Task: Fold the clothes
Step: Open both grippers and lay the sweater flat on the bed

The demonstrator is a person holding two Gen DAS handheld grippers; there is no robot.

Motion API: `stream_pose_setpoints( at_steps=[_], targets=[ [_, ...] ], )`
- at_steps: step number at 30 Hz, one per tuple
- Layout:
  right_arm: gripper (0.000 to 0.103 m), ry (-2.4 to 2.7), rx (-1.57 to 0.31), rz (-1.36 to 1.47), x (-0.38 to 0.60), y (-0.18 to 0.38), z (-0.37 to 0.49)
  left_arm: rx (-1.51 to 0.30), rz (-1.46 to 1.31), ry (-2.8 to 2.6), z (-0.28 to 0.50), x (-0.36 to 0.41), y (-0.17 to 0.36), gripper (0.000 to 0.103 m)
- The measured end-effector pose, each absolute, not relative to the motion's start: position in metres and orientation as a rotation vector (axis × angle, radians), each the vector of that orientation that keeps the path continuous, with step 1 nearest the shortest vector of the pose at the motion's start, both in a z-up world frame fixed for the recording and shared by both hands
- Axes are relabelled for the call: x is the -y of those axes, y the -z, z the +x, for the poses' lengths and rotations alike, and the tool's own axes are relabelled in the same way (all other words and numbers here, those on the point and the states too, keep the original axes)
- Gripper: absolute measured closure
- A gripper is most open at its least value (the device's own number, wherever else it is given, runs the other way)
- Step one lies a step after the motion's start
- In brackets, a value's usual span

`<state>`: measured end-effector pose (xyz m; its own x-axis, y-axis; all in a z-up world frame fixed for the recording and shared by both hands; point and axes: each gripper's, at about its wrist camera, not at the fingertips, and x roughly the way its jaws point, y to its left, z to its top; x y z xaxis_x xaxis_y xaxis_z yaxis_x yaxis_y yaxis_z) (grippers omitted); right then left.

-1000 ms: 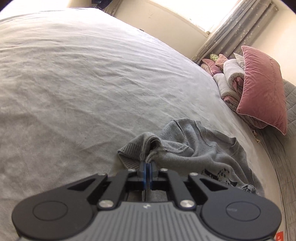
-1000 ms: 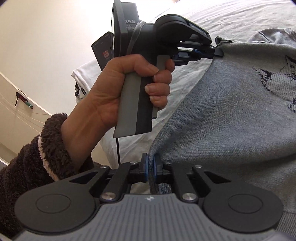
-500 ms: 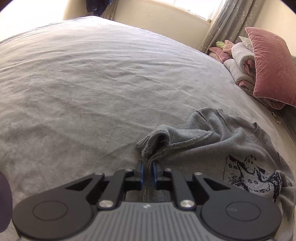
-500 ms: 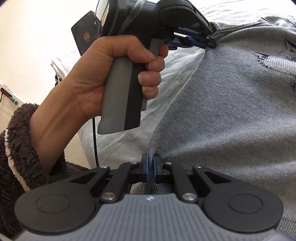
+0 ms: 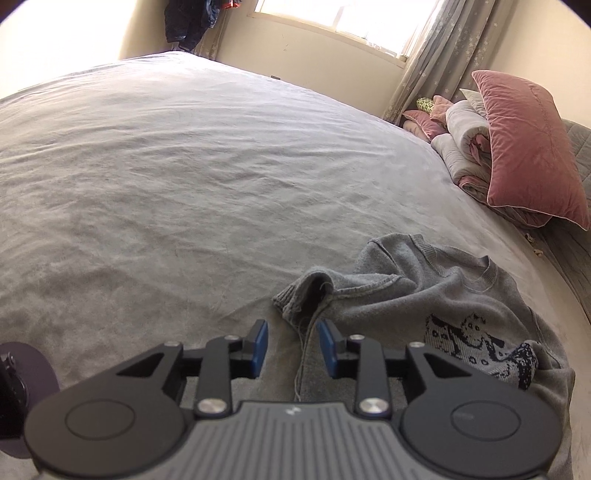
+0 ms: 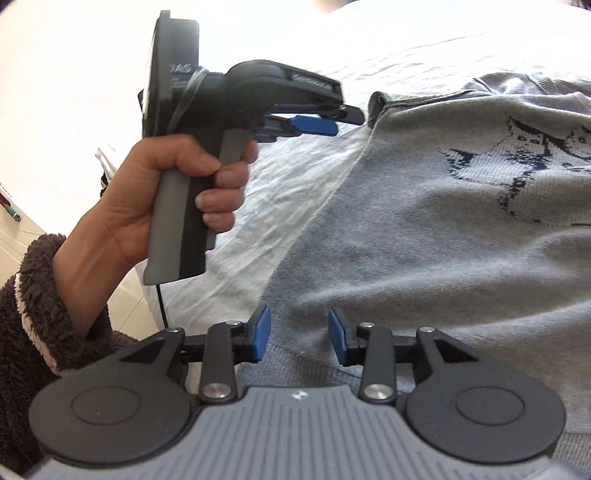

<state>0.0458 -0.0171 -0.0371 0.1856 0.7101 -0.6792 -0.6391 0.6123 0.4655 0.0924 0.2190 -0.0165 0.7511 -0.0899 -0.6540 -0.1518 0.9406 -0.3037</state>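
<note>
Daylight pours in from the window (image 5: 354, 22) up top, totally blown out, same with the wall (image 6: 66, 74) in the right wrist view. Heavy fisheye bend with dark corners, and the hand (image 6: 177, 206) looks slightly motion-blurred.

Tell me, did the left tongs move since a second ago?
Yes. The left tongs opened and let go of the gray sweater, backing slightly away from its cuff, which lies on the bed.

Grey bed (image 5: 184, 177) w/ sweater (image 5: 424, 295), pillows (image 5: 524, 147)
</note>
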Motion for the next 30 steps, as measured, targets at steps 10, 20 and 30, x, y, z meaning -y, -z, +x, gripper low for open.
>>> stream_pose_setpoints(
  at_steps=[10,20,30],
  targets=[
    [0.061,-0.731,-0.973,0.132,0.083,0.032,0.064,-0.717,-0.275,0.14,0.063,-0.185,0.006,0.071],
    [0.059,-0.497,-0.924,0.155,0.177,0.029,0.058,-0.728,-0.109,0.411,0.033,-0.123,0.008,0.071],
    [0.056,-0.309,-0.86,0.183,0.26,0.021,0.043,-0.739,0.038,0.739,0.005,-0.053,0.015,0.057]
  ],
)
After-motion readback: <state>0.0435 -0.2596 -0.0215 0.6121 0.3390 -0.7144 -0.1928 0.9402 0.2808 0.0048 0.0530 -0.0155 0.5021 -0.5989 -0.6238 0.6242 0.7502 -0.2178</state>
